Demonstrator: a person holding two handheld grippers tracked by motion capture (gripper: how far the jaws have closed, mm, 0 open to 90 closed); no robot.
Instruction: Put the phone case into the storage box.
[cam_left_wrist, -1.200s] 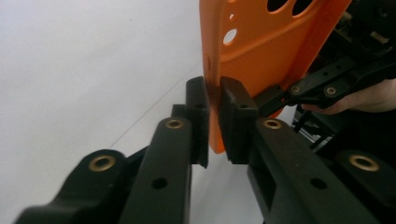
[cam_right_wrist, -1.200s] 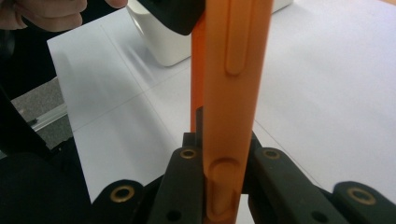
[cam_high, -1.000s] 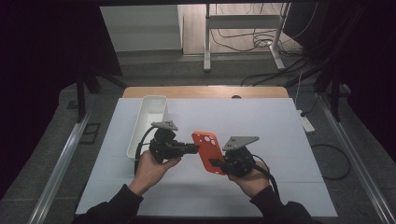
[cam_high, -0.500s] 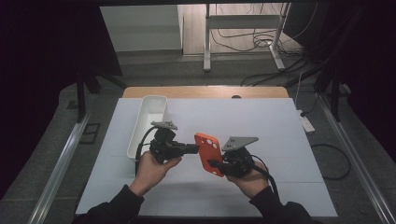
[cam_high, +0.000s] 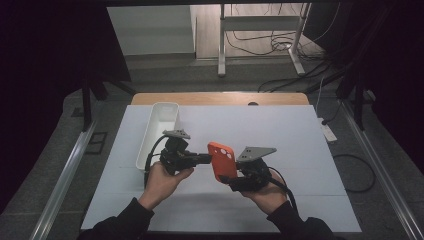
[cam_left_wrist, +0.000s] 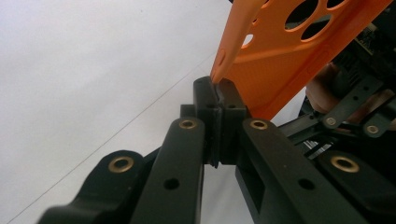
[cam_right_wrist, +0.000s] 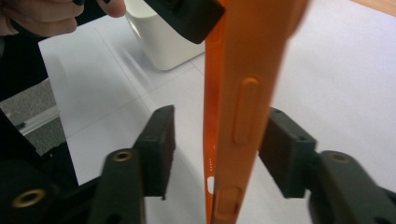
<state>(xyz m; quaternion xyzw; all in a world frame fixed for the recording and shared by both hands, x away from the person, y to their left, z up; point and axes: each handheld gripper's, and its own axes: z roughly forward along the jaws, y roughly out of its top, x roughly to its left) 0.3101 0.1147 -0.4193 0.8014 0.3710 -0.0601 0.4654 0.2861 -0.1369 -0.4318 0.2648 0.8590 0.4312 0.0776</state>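
Note:
An orange phone case (cam_high: 222, 160) hangs edge-up above the white table between both hands. My left gripper (cam_high: 206, 159) is shut on its thin side rim; the left gripper view has the two pads (cam_left_wrist: 218, 100) pinching the orange case (cam_left_wrist: 299, 51). My right gripper (cam_high: 233, 177) comes from the right at the case's lower end. Its jaws have just been opening. In the right gripper view the case (cam_right_wrist: 243, 93) stands between the spread pads of that gripper (cam_right_wrist: 219, 140), with a clear gap to the left pad (cam_right_wrist: 159, 140).
A long white bin (cam_high: 159, 125) lies at the table's left, just behind the left hand, and its corner (cam_right_wrist: 163, 42) shows in the right gripper view. The white table sheet (cam_high: 290, 130) has a wooden strip (cam_high: 220, 98) along its far edge.
Both hands stay where they were and the case hangs in the same spot. The right jaws look a little wider around it.

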